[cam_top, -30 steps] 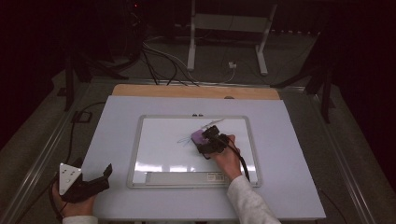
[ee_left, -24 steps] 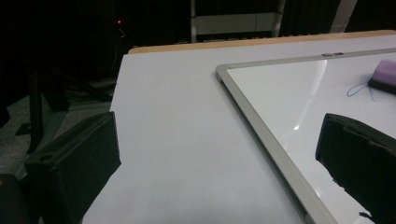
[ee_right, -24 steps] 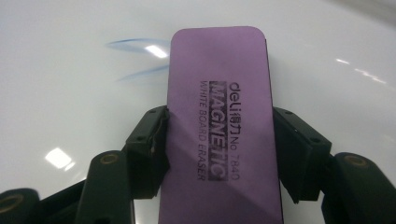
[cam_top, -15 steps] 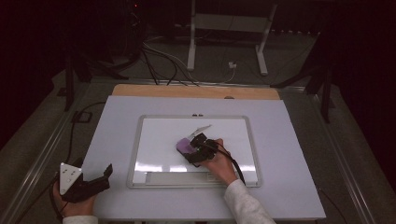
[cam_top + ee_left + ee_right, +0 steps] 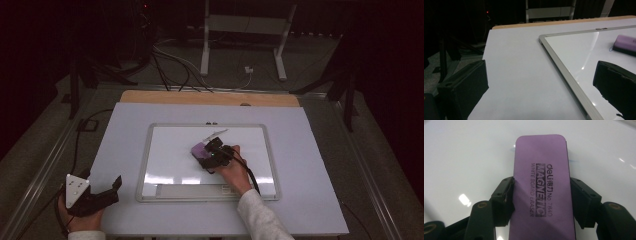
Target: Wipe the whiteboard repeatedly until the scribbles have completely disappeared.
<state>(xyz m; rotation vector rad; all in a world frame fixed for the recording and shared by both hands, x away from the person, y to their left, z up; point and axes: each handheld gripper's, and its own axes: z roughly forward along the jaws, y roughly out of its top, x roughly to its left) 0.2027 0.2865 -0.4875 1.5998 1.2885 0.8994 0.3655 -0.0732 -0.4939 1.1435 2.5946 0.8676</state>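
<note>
While flat on the whiteboard (image 5: 170, 155), purple eraser (image 5: 542, 192) clamped between right tongs (image 5: 541, 202), left tongs (image 5: 541, 85) open.

The purple eraser (image 5: 541, 187) carried dark print running lengthwise along its top face. The brand "deli" came first, followed by "No 7840" in the same line. Beside that stood the word "MAGNETIC" in light letters on a dark bar, and a third line read "WHITE BOARD ERASER". No other writing could be read anywhere else.

glossy whiteboard (image 5: 175, 160) in metal frame; matt purple eraser (image 5: 541, 190).
</note>
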